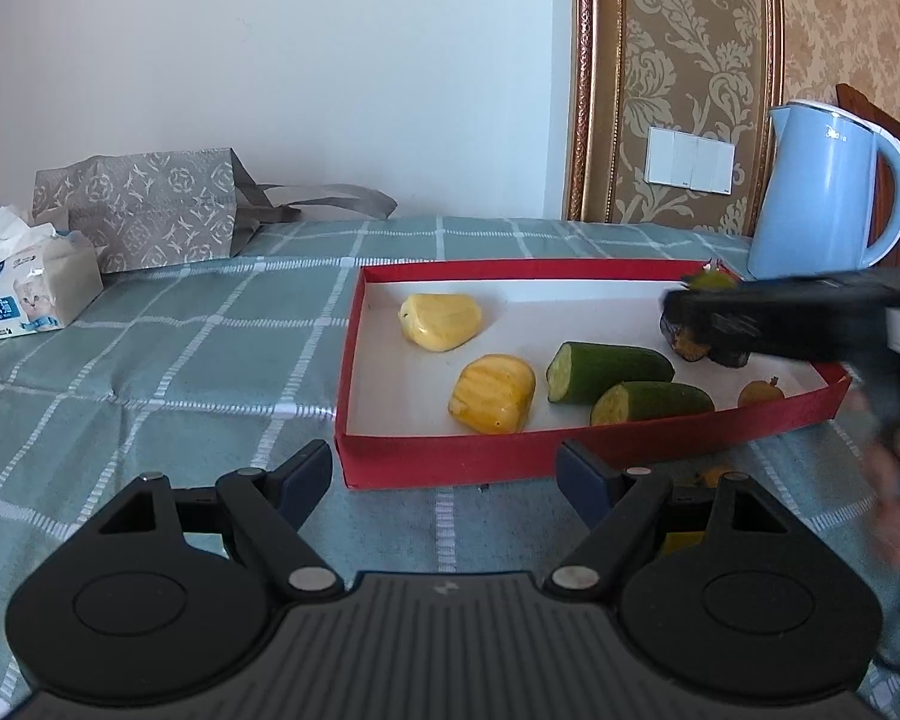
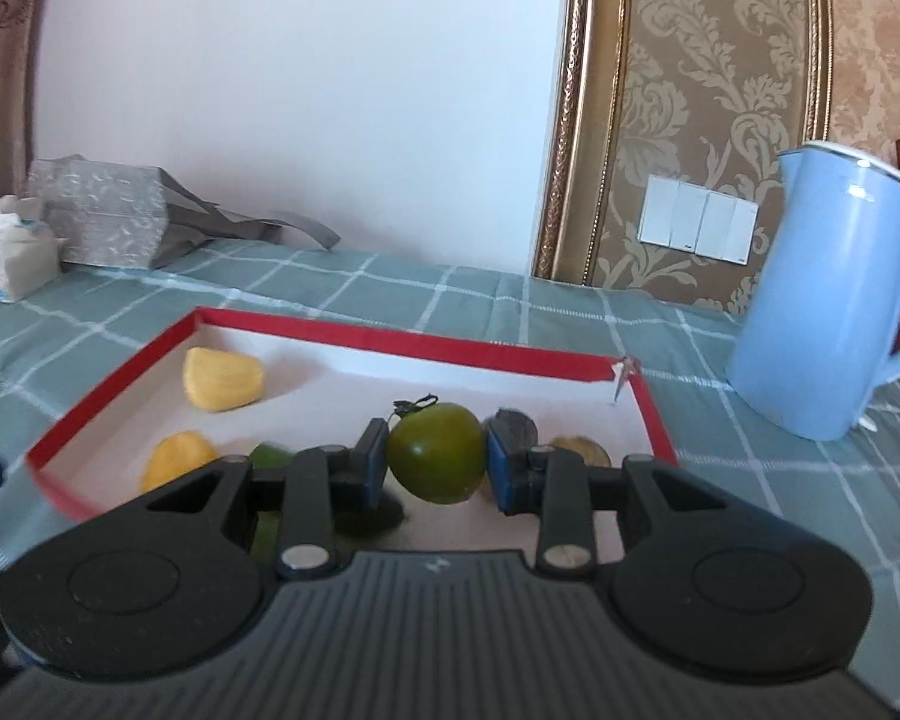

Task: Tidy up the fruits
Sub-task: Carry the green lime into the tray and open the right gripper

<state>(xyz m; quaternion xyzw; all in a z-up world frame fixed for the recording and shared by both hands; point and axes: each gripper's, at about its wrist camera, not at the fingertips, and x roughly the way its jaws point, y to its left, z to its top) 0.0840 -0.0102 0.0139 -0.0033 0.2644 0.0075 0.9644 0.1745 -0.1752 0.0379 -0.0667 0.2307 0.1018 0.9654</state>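
Right gripper (image 2: 437, 462) is clamped on a round green fruit (image 2: 437, 461), blue pads (image 2: 371, 456) pressing both sides, held over the right part of the red tray (image 2: 354, 333), above the white floor. It's not down yet, judging by the shadow under it. A dark fruit (image 2: 519, 427) and a brownish one (image 2: 581, 449) sit just behind the right finger.

Left gripper (image 1: 444, 474) has its jaws spread wide with nothing between them. It hovers over the checked tablecloth (image 1: 150, 360) just short of the tray's near wall.

The tray already holds two yellow pieces (image 1: 441, 321) and two cucumber halves (image 1: 609, 369), plus a small orange fruit (image 1: 761, 391) by the near right wall.

Risks:
- The fruit is round and smooth, so it'll likely roll if let go from height, into the cucumbers or against the wall.
- Grip is on the widest part only, so a tilt could squirt it out.
- Lowering could bump the dark fruit behind the finger.
- Blue kettle (image 2: 834, 294) stands near the tray's right corner, so a wide swing on the way out could clip it.
- Something orange lies on the cloth by the left gripper's right finger, partly hidden.
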